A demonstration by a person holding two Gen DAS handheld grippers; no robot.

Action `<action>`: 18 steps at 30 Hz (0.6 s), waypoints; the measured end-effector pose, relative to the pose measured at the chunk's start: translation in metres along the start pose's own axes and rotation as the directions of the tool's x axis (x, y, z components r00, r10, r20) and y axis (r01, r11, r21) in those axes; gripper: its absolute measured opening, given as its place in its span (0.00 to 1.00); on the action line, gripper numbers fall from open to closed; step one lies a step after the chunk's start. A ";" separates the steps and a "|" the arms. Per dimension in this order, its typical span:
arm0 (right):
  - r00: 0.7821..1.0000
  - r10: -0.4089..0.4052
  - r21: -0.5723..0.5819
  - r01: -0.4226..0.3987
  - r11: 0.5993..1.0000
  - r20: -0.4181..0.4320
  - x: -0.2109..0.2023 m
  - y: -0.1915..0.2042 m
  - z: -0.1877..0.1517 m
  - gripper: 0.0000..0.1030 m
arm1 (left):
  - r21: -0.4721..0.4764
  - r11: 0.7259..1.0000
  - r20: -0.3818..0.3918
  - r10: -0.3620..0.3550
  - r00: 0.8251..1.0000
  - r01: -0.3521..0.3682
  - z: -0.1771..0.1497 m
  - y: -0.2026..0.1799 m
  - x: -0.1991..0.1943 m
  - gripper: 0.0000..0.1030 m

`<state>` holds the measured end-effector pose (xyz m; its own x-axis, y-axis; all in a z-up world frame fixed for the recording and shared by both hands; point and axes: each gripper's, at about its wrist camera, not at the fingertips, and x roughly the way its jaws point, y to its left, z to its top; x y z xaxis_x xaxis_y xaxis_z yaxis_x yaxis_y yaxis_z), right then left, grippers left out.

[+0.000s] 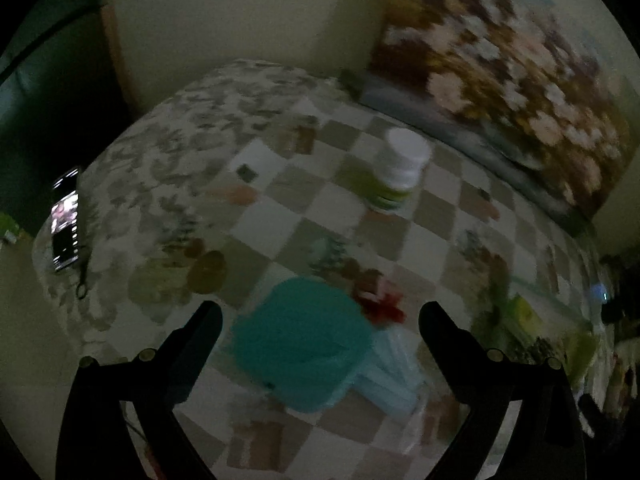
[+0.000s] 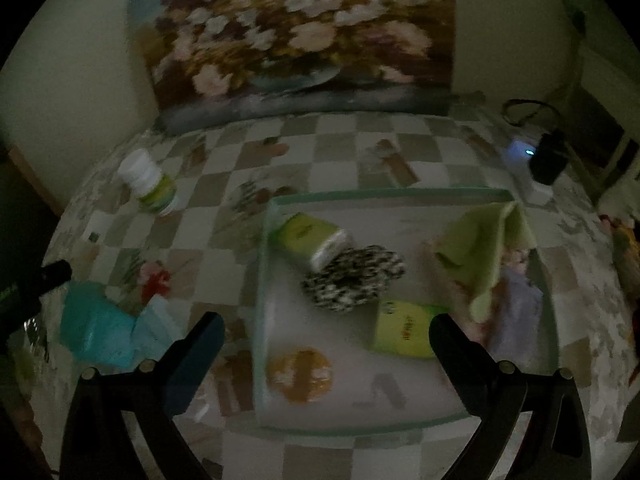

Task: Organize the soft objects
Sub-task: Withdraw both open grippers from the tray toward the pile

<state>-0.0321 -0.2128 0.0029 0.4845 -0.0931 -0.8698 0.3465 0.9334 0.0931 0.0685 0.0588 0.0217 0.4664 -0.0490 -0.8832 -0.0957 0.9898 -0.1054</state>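
The teal cloth (image 1: 298, 336) lies folded on the tabletop (image 1: 280, 184) between the open, empty left tongs (image 1: 320, 316); light and limp, best pinched at a folded edge; right tongs (image 2: 326, 324) gape over the tray (image 2: 264, 280)

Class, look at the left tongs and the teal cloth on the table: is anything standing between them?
Nothing visible. The left tongs are open, with the teal cloth lying directly ahead between their tips. The white bottle stands well beyond it.

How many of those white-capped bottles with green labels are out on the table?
2: one bottle stands upright on the tablecloth left of the tray; another lies on its side inside the tray, touching the speckled ball.
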 end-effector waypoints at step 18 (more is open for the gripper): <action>0.983 0.118 -0.225 -0.147 0.963 -0.139 0.051 0.095 -0.019 1.00 | -0.239 0.967 -0.077 0.076 0.994 -0.092 0.006 0.089 0.037 0.96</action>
<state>0.0101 -0.1226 -0.0418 0.4058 0.0664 -0.9116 0.0819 0.9907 0.1086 0.0826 0.1456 -0.0180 0.3888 0.0158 -0.9212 -0.3452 0.9295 -0.1297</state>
